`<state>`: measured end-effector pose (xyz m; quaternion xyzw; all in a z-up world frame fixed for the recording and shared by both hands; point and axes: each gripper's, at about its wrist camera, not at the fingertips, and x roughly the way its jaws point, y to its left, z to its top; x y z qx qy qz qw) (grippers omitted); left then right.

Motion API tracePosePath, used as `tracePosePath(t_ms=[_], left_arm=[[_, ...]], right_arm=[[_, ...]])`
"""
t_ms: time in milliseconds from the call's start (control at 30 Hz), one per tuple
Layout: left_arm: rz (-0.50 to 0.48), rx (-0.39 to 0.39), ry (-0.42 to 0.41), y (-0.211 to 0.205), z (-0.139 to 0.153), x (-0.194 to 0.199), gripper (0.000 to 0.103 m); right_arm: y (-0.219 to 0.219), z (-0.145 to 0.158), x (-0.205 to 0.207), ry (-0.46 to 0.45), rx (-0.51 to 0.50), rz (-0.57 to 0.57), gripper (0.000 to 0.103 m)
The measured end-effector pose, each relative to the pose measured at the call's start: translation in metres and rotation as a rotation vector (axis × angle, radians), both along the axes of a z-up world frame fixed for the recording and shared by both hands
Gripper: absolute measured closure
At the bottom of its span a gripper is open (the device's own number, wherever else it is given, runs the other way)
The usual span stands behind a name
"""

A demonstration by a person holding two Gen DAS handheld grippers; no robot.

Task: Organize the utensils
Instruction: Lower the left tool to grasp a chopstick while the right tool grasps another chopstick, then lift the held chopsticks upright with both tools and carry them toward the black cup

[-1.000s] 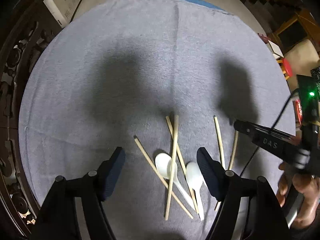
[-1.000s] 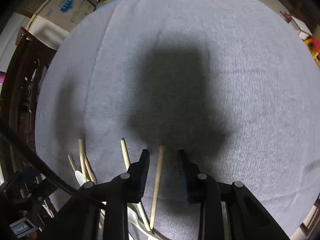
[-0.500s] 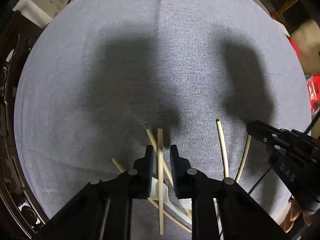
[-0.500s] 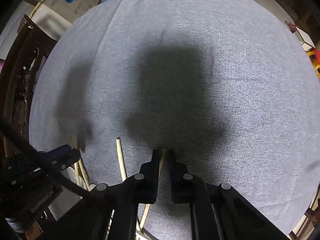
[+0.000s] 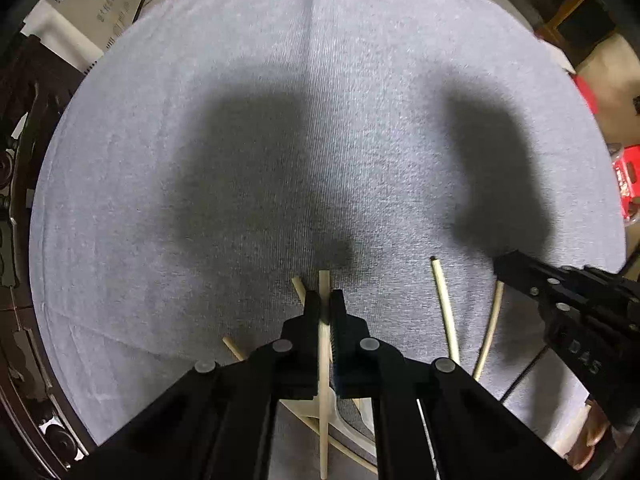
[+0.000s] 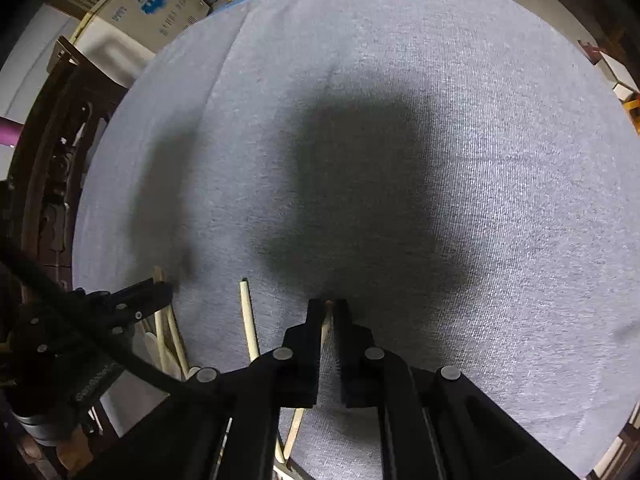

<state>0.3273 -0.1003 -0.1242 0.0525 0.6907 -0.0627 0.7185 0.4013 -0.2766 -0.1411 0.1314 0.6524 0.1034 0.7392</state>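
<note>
Handling thin, light, stiff chopsticks, prone to pivoting or slipping if pinched near a tip, so gripping nearer mid-length. Left gripper (image 5: 325, 300) jaws clenching on one chopstick (image 5: 323, 380) atop the pile of chopsticks and white spoons (image 5: 352, 424) on the grey-clothed bench (image 5: 320, 120). Right gripper (image 6: 328, 309) jaws nearly closed, pinching another chopstick (image 6: 297, 426) just right of that pile.

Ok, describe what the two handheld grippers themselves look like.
Both are matte black. The left gripper and right gripper each have two flat, blocky fingers on angled linkage arms with round grey pivot pins. Seen from the left camera, the right one carries pale "DAS" lettering and a thin black cable. A bare hand shows below it; no sleeve is visible.
</note>
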Motion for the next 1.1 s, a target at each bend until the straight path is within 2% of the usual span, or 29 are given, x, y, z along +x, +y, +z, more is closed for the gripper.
tracePosePath(t_ms=[200, 400, 533, 567, 600, 667, 700, 767, 833, 967, 1100], left_arm=[[0.02, -0.019, -0.069, 0.019, 0.027, -0.015, 0.098], [0.079, -0.041, -0.173, 0.05, 0.055, -0.041, 0.098], [0.155, -0.056, -0.32, 0.075, 0.079, -0.064, 0.098], [0.169, -0.083, -0.372, 0.082, 0.087, -0.073, 0.098], [0.19, -0.078, -0.416, 0.087, 0.092, -0.081, 0.098], [0.231, -0.062, -0.508, 0.098, 0.102, -0.096, 0.098], [0.254, -0.092, -0.563, 0.106, 0.107, -0.106, 0.098], [0.289, -0.058, -0.667, 0.113, 0.111, -0.125, 0.098], [0.303, -0.083, -0.76, 0.119, 0.112, -0.146, 0.098], [0.314, -0.054, -0.848, 0.12, 0.105, -0.176, 0.098], [0.316, -0.057, -0.874, 0.127, 0.097, -0.195, 0.098]], right_arm=[[-0.008, 0.01, -0.01, -0.051, 0.03, -0.004, 0.097], [-0.013, 0.043, -0.032, -0.165, 0.006, -0.007, 0.097], [-0.01, 0.075, -0.056, -0.309, -0.067, -0.011, 0.097], [-0.007, 0.085, -0.065, -0.365, -0.09, -0.006, 0.097], [-0.006, 0.093, -0.073, -0.411, -0.114, -0.009, 0.097], [-0.001, 0.105, -0.084, -0.489, -0.147, -0.013, 0.098], [0.002, 0.111, -0.092, -0.543, -0.178, -0.01, 0.098], [0.008, 0.118, -0.105, -0.61, -0.216, -0.01, 0.098], [0.013, 0.123, -0.122, -0.686, -0.259, -0.012, 0.098], [0.021, 0.127, -0.152, -0.802, -0.301, -0.016, 0.098], [0.025, 0.139, -0.182, -0.865, -0.311, -0.019, 0.098]])
